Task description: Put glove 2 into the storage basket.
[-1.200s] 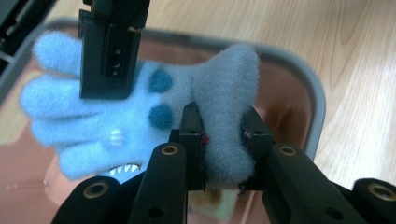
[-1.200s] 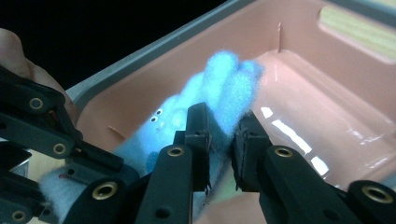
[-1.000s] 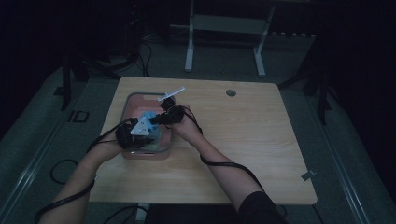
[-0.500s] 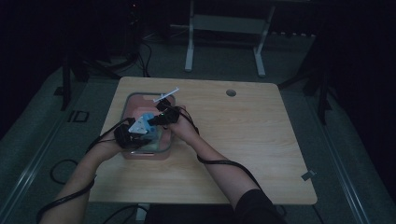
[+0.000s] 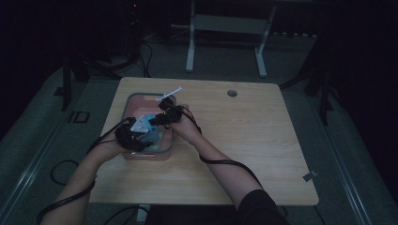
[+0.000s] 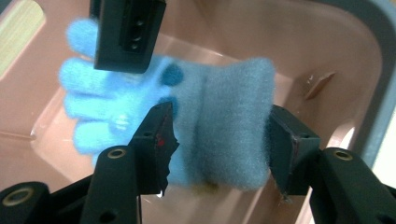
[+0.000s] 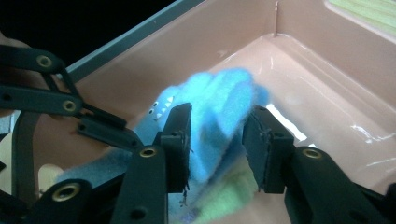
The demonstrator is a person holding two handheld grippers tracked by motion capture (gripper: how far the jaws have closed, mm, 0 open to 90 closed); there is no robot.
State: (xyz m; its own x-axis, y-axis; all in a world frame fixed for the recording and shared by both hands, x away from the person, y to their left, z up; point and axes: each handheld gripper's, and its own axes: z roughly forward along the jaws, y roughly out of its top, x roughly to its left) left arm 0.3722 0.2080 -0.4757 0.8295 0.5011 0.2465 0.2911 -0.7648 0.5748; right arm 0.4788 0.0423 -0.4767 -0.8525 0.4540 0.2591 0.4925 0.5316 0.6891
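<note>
You've got both tongs, left (image 6: 217, 140) and right (image 7: 217, 140), clamped on the blue glove (image 6: 224, 121) over the pink tub (image 5: 136, 101); next up looks like lifting it clear together.

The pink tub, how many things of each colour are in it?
Blue: 1, a fuzzy glove, clamped by both grippers.
Green: 1, something soft under the glove; can't tell what.
Total: 2 inside the pink tub.

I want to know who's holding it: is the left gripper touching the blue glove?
Touching. The left gripper view shows the left gripper with both jaws pressed into the blue glove cuff.
</note>
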